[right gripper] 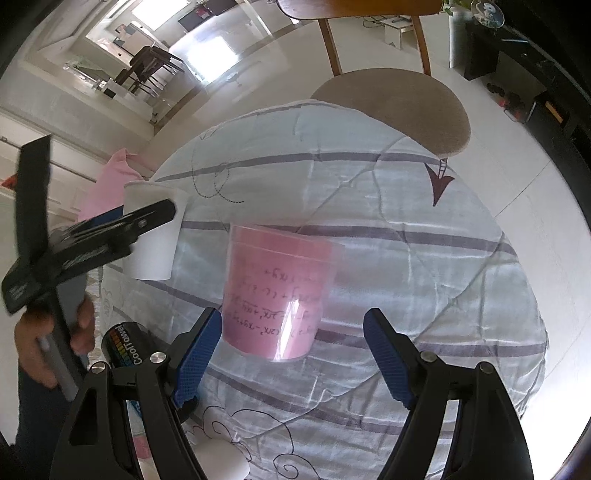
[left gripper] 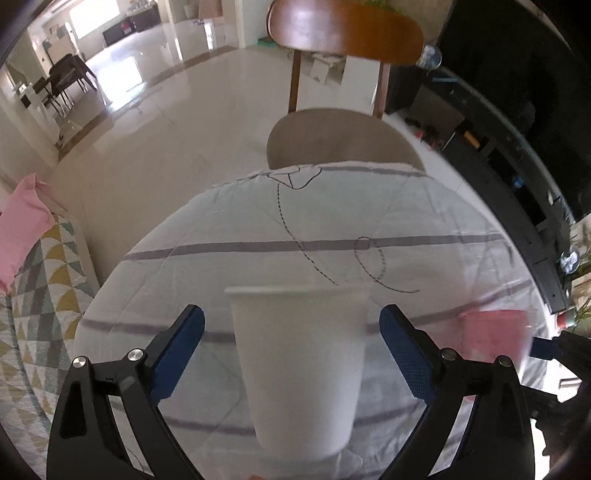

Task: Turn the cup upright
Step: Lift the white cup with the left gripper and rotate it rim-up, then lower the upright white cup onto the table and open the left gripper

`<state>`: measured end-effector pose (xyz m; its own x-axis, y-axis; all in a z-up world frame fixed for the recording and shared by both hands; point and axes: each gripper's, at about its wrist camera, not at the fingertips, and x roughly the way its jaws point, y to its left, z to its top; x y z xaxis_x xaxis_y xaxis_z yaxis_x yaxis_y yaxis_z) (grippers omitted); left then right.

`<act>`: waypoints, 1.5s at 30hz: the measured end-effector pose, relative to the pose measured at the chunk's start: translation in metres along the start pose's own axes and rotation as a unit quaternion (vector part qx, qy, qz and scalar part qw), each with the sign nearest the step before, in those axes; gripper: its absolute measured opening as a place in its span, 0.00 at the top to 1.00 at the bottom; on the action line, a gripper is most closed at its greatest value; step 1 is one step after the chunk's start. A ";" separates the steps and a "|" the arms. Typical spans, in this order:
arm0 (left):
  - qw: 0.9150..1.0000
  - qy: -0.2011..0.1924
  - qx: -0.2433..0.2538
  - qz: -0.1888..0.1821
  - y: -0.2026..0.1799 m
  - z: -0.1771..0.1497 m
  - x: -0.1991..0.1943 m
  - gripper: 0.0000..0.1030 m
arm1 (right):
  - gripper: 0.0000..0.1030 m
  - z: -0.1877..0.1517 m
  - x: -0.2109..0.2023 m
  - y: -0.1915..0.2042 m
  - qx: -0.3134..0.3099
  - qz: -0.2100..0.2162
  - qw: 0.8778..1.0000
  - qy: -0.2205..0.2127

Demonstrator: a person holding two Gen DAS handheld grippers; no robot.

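A white paper cup [left gripper: 299,369] stands upright, rim up, on the quilt-covered table [left gripper: 424,229]. My left gripper [left gripper: 291,321] is open, its blue-padded fingers on either side of the cup and apart from it. A pink plastic cup [right gripper: 277,291] with handwriting on it stands rim up on the same quilt. My right gripper [right gripper: 293,325] is open around it, fingers not touching. The pink cup also shows blurred in the left wrist view [left gripper: 495,336]. The white cup [right gripper: 155,232] and the left gripper [right gripper: 147,218] show at left in the right wrist view.
A wooden chair [left gripper: 343,33] with a beige seat [right gripper: 399,107] stands at the table's far edge. A pink pillow [left gripper: 22,229] lies at left on a patterned cover. A black "CoolTowel" can [right gripper: 125,343] sits near the table's near-left edge. Dark shelving [left gripper: 498,147] stands at right.
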<state>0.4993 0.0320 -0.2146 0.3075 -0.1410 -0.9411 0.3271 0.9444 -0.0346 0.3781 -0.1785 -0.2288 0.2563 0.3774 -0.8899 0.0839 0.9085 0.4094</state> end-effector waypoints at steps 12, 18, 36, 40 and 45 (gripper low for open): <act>0.997 -0.081 -0.004 -0.014 0.008 -0.020 -0.034 0.32 | 0.22 0.002 -0.005 0.006 0.005 0.022 1.000 -0.004; 0.993 -0.112 -0.015 -0.018 0.008 -0.051 -0.049 0.32 | 0.22 -0.004 -0.004 0.013 -0.006 0.023 1.000 -0.002; 0.997 -0.074 -0.034 0.001 0.005 -0.085 -0.057 0.14 | 0.22 -0.019 -0.012 0.025 -0.012 0.031 0.999 0.003; 0.996 -0.075 -0.038 -0.005 0.006 -0.091 -0.067 0.08 | 0.22 -0.021 -0.018 0.025 -0.012 0.031 0.999 0.000; 0.995 -0.076 -0.062 -0.011 0.011 -0.105 -0.089 0.07 | 0.22 -0.023 -0.026 0.022 0.002 0.043 0.999 -0.001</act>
<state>0.3819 0.0859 -0.1666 0.4366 -0.1963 -0.8780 0.2246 0.9688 -0.1049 0.3506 -0.1643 -0.2010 0.2646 0.4531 -0.8513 0.0649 0.8724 0.4845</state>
